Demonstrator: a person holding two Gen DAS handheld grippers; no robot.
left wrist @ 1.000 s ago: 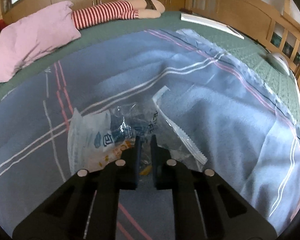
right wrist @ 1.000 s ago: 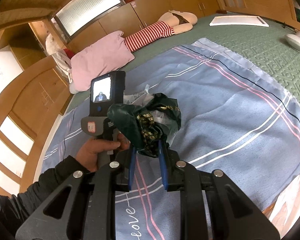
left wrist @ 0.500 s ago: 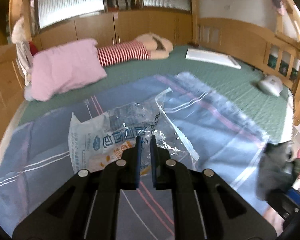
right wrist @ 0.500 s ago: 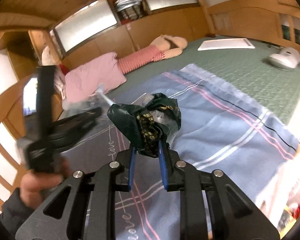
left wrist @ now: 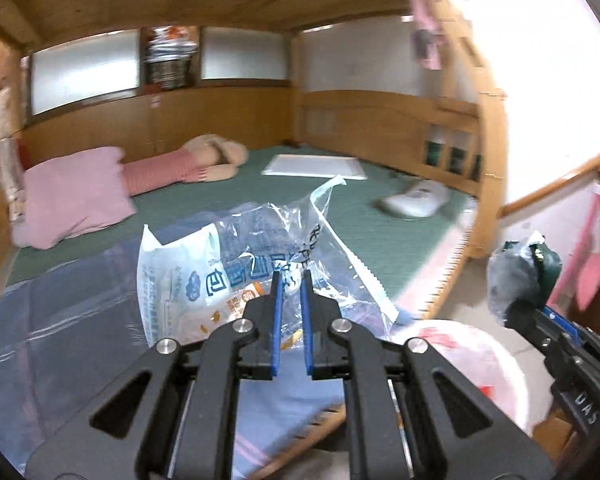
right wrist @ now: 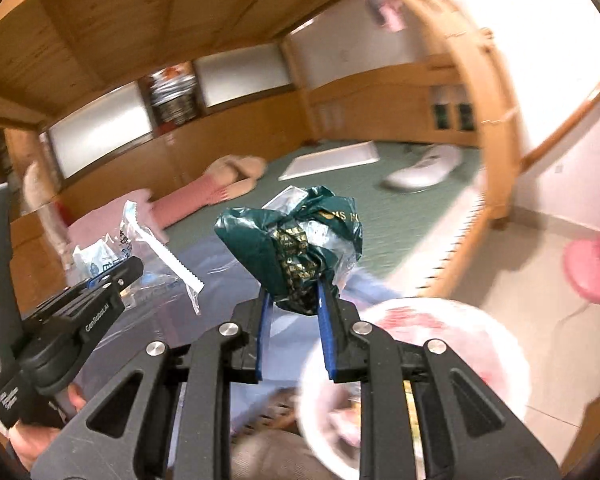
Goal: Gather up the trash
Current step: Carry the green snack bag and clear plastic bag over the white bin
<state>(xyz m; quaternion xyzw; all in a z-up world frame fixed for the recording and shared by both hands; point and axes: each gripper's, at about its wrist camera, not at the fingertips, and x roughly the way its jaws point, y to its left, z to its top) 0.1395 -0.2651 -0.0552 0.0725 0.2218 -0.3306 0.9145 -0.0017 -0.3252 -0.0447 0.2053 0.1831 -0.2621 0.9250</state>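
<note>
Above the near edge of the bed (left wrist: 384,216), two claws, each clamped on one piece of trash. Left claw (left wrist: 290,280) pinched together on a clear plastic wrapper (left wrist: 220,276) with blue print: one wrapper, lifted clear of the bedding, fanning up and out to both sides of the blue fingertips (left wrist: 277,280), its serrated strip trailing down to the right. Same wrapper visible from the right wrist camera at far left (right wrist: 140,236), sticking out past the tip of the other tool. Right claw (right wrist: 290,296) closed on one crumpled dark green bag (right wrist: 292,248) with gold lettering, the bundle sitting upright between and above the two blue fingers (right wrist: 325,320), a bit of clear film mixed in. Seen from the left wrist camera, that green bundle (left wrist: 540,260) at the right edge, blurred.

Below both claws, one round white bin (right wrist: 480,344) with a red-marked liner, just off the bed's wooden edge; blurred, so what lies inside hard to tell. On the bed: one blue striped blanket (left wrist: 72,312), one pink pillow (left wrist: 72,196), one stuffed doll (left wrist: 204,160) in red-and-white stripes, one flat white board (left wrist: 314,166), one white rounded object (left wrist: 416,200) near the footboard. One hand (right wrist: 32,444) at lower left, gripping the left tool's handle.
</note>
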